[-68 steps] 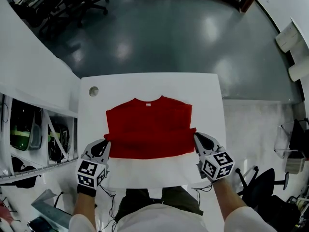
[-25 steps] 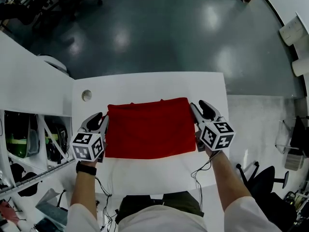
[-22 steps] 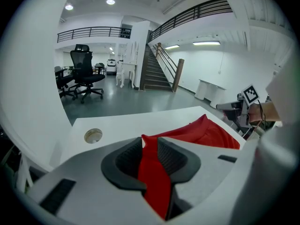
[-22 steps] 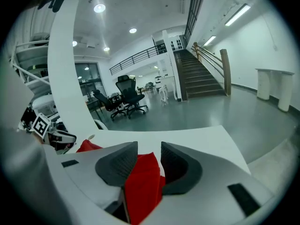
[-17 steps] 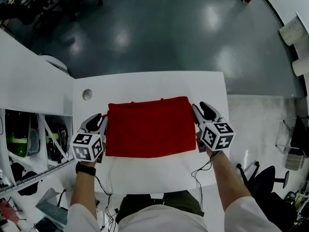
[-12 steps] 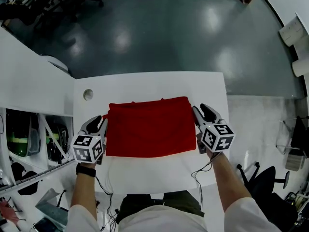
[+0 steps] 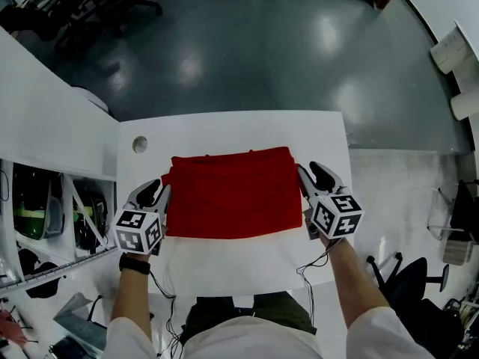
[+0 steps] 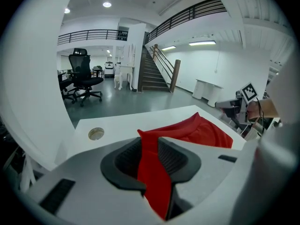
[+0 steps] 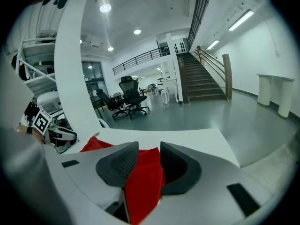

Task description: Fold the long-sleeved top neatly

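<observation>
While the fold is being set, best keep both edges level and taut, judged so the hems meet square: red top (image 7: 228, 193), folded on white surface (image 7: 224, 129); left hand-held gripper (image 7: 159, 190) narrowly parted, pinching its left edge; right hand-held gripper (image 7: 308, 175), jaws just been closing, cloth nipped between

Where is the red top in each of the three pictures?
Head view: the red top is in the middle, lying flat on the white table.
Left gripper view: the top is at the bottom middle and spreads out to the right.
Right gripper view: the top is at the bottom middle.
Shared landmark: the white table is under it in all three.
</observation>
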Demonstrator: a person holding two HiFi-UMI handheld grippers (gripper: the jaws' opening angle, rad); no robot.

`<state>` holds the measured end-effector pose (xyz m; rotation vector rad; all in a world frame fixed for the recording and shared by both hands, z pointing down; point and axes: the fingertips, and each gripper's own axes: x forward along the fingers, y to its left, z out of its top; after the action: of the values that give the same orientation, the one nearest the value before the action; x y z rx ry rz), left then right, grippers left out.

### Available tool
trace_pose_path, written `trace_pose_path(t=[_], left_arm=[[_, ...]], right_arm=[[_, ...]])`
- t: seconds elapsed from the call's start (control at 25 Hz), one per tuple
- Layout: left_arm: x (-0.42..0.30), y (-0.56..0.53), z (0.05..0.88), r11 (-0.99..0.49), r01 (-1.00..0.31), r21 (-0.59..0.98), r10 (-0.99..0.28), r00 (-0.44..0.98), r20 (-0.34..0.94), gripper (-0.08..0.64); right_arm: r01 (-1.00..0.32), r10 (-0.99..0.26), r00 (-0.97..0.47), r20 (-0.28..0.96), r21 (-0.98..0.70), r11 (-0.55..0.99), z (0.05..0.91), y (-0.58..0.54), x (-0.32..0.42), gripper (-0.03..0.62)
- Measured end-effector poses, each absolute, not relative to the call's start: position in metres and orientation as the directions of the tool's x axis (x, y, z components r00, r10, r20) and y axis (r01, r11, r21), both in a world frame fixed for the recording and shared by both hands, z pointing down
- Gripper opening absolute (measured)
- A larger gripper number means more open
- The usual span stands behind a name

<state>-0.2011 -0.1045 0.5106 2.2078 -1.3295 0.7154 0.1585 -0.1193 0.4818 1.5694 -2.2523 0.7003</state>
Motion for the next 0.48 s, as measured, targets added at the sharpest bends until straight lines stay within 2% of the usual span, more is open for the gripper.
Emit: trace_pose_path(t=[0.48], left_arm=[[-0.188, -0.078, 0.432, -0.492, -0.866, 0.087, -0.706, 0.456, 0.543, 0.121]], right_arm=[[-0.901, -0.812, -0.43, 0.394, -0.131, 0.413, 0.399, -0.082, 0.139, 0.156]])
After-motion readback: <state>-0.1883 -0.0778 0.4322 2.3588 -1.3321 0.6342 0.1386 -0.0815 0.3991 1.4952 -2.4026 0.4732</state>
